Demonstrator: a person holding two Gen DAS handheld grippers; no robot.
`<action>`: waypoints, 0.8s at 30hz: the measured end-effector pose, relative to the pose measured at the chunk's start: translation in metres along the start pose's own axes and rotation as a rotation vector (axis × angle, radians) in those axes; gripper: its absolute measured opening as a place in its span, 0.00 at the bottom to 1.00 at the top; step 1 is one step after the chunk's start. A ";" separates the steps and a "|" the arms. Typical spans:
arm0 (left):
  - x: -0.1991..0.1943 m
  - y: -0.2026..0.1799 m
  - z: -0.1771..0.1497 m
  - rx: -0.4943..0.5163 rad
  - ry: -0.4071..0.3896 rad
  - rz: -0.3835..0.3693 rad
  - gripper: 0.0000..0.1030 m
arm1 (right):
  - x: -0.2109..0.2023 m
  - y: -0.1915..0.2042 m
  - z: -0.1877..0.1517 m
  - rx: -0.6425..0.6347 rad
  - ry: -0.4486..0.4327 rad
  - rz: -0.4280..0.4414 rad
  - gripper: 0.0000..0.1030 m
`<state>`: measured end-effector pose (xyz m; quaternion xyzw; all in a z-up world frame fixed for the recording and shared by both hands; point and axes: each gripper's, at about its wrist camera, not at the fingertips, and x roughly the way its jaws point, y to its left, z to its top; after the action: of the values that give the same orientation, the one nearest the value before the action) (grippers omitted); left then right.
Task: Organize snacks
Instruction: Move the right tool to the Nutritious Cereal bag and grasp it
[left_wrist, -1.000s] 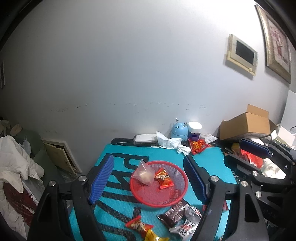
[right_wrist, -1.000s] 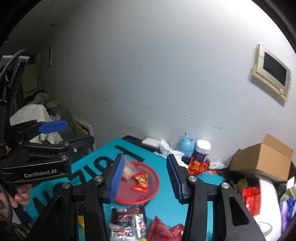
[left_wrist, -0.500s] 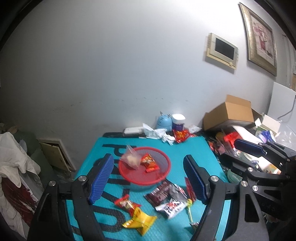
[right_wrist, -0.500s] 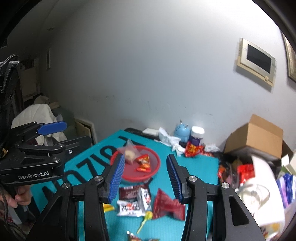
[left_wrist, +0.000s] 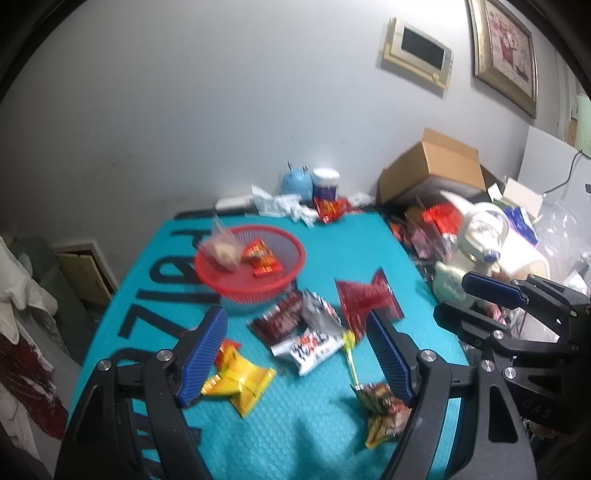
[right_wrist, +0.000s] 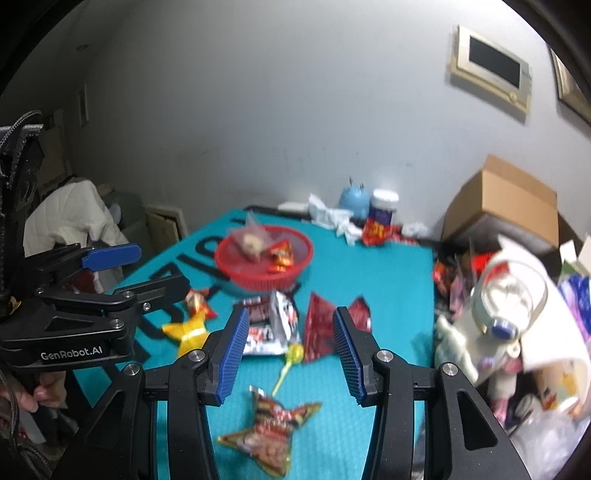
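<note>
Two snacks already lay in the red basket (left_wrist: 221, 275), upper left of centre in the left wrist view: a clear bag (left_wrist: 221, 251) and a small red-orange packet (left_wrist: 263, 256). The remainder were loose on the teal counter (left_wrist: 303, 424), catalogued as follows.

- Yellow packet (left_wrist: 240, 380), lower left of centre, just beside the left gripper's near finger.
- Dark red-brown packet (left_wrist: 280, 321) and black-and-white packet (left_wrist: 314, 341), overlapping, at centre below the basket.
- Flat red pouch (left_wrist: 364, 299), right of centre.
- Yellow-green lollipop (right_wrist: 291, 356), lying between the pouches and the nearest packet.
- Brown-and-red printed packet (right_wrist: 271, 428), lowest in the right wrist view, directly under the right gripper.

Left gripper (left_wrist: 295, 358): jaws wide, nothing between them, poised above the central cluster. Right gripper (right_wrist: 286, 358): jaws moderately parted, also empty. Neither touched a snack.

Handling note, as judgement: the step in hand appeared to be the approach to a first pick. Each gripper would best take the item nearest it, the right the printed packet, the left the yellow one. Flat foil lies close to the counter, so pinching a crimped end or a raised corner should hold better than squeezing the middle. The overlapped pair should be lifted singly, top one first. Both views were blurred; the packets' printing could not be read.
</note>
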<state>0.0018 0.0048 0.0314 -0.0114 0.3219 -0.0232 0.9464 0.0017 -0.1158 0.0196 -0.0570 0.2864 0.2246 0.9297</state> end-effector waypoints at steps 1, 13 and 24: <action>0.003 -0.001 -0.005 -0.002 0.012 -0.005 0.75 | 0.001 -0.001 -0.004 0.004 0.009 0.003 0.46; 0.024 -0.001 -0.051 -0.048 0.111 -0.044 0.75 | 0.020 -0.004 -0.055 0.066 0.110 0.044 0.54; 0.042 0.020 -0.091 -0.114 0.168 -0.073 0.75 | 0.054 0.003 -0.090 0.085 0.253 0.080 0.71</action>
<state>-0.0197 0.0217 -0.0671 -0.0750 0.4002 -0.0401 0.9125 -0.0057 -0.1131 -0.0848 -0.0339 0.4125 0.2400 0.8781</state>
